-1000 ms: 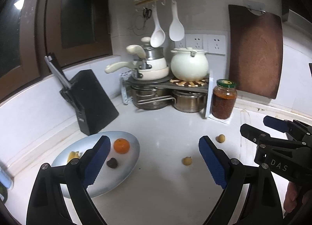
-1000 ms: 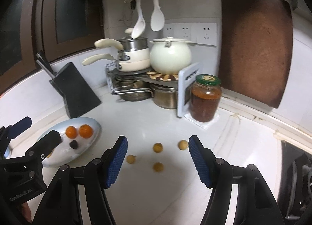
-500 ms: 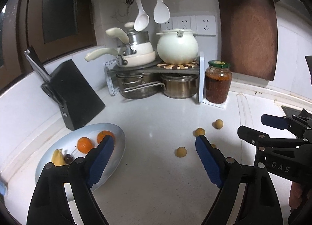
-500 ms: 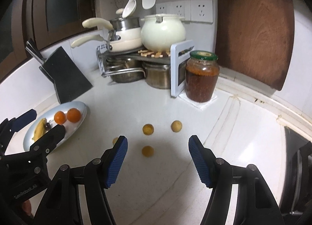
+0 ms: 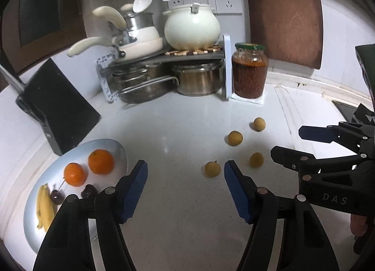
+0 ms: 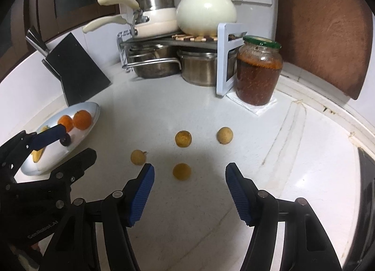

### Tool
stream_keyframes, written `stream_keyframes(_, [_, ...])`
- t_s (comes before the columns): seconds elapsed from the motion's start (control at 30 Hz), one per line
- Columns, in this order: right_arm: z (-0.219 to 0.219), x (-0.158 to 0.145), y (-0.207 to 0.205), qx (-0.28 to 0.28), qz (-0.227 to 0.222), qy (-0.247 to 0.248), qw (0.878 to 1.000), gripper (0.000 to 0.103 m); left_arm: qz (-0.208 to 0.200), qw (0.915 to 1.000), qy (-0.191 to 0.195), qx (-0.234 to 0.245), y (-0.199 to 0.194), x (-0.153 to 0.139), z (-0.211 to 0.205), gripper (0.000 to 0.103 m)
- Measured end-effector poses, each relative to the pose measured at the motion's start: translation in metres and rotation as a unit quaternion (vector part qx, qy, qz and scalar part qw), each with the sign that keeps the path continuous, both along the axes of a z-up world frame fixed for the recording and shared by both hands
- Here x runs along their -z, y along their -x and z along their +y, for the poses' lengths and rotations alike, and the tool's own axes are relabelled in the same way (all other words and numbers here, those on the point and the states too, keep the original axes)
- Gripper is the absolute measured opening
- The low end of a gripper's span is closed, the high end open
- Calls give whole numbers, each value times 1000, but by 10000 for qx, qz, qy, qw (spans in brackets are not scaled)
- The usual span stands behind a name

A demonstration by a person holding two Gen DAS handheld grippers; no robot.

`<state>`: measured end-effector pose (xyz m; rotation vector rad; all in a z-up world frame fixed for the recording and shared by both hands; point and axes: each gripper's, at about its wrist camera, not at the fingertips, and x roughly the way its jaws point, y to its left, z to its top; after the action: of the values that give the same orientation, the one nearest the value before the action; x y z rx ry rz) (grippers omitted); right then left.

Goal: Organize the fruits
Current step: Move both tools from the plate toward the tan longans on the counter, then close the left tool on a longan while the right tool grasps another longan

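Pretty dim kitchen light, soft glare on the white table (image 5: 178, 130), dark fisheye vignette in the corners, edges bend a lot, slight blur overall.

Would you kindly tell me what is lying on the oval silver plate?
Two oranges, a yellow banana and dark cherries; the left gripper hides the plate's near edge.

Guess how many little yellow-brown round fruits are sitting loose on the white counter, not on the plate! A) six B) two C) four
C, four: the right wrist view shows one small round fruit nearest the open right gripper, one to its left, and two farther back, all on the counter and off the plate.
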<state>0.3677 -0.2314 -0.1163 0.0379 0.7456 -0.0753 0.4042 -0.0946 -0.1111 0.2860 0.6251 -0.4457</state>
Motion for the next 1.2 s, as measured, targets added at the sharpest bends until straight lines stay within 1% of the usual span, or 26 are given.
stream_keyframes(0.13, [0, 13, -11, -18, 170, -31, 9998, 60, 139, 9998, -92, 140, -14, 14, -6, 63])
stream_keyframes(0.2, [0, 17, -15, -26, 221, -41, 9997, 59, 221, 9994, -159, 223, -20, 21, -10, 59])
stream_keyframes(0.37, [-2, 27, -23, -73, 309, -59, 9995, 58, 397, 9982, -207, 392, -29, 31, -15, 58])
stream_keyframes(0.57, [-4, 35, -30, -160, 393, -169, 9990, 53, 479, 9968, -235, 592, -36, 35, -23, 57])
stream_keyframes(0.7, [-6, 37, -34, -212, 405, -239, 9987, 49, 641, 9948, -279, 737, -41, 41, -30, 49])
stream_keyframes(0.93, [-11, 41, -42, -298, 461, -392, 9977, 43, 871, 9931, -258, 746, -50, 46, -38, 45])
stream_keyframes(1.17, [-15, 48, -48, -371, 614, -565, 9958, 33, 1046, 9912, -229, 779, -55, 53, -46, 41])
stream_keyframes(1.2, [-15, 48, -48, -390, 636, -584, 9955, 32, 1078, 9909, -211, 782, -56, 54, -47, 39])
